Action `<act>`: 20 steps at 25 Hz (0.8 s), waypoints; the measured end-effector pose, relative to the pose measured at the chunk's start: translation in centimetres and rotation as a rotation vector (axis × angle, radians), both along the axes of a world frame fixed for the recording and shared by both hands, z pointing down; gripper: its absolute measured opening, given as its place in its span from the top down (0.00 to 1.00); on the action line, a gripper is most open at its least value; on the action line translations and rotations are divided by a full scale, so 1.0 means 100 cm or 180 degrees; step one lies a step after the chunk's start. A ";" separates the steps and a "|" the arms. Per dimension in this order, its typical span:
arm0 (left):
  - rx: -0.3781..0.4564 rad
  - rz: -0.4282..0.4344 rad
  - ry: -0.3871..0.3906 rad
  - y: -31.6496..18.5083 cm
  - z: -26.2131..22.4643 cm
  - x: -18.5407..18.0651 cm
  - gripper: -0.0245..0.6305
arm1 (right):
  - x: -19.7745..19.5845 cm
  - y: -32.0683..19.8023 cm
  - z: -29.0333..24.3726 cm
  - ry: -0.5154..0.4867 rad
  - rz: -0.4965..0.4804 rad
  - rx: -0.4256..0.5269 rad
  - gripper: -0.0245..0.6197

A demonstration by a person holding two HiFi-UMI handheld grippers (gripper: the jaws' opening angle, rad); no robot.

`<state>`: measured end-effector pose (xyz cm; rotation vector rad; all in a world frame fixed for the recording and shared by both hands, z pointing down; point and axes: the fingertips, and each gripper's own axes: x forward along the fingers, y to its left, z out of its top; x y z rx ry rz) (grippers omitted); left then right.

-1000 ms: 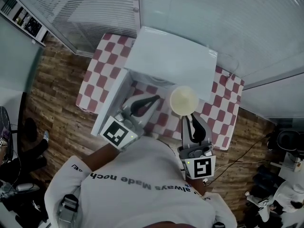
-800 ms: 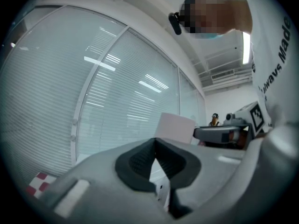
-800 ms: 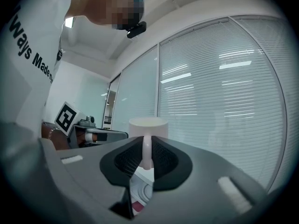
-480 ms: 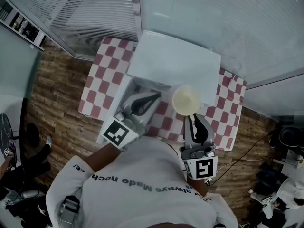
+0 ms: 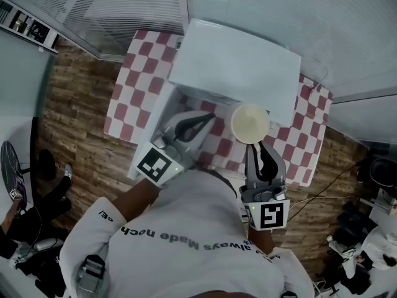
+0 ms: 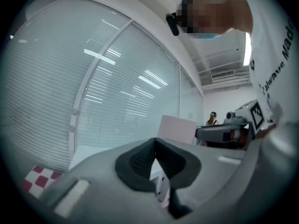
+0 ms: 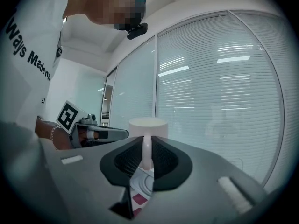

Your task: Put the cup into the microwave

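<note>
Your right tongs [image 7: 147,149] are clenched on the cup [image 5: 250,123] wall. The cup is held off the table [image 5: 131,85], at 5 o'clock of the microwave [image 5: 236,67]. Left tongs [image 6: 156,146] are pinched together, empty. The cavity is hidden under the microwave's top.

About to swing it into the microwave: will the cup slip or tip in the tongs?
The right tongs pinch the cup only by a thin strip, so it may pivot if jolted. Its surface looks smooth, so it is possibly slippery. No contents show from above, so it is probably light.
</note>
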<state>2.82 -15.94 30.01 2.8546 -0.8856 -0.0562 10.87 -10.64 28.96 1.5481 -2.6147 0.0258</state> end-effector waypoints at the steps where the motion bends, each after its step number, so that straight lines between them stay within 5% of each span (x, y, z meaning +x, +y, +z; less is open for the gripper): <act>1: -0.0006 -0.0001 -0.0003 -0.001 0.003 -0.001 0.96 | 0.000 0.000 0.005 0.0015 0.0002 -0.0025 0.89; 20: -0.0169 -0.0033 -0.0092 -0.028 0.074 -0.004 0.96 | -0.005 -0.020 0.080 0.0051 0.0041 -0.0263 0.89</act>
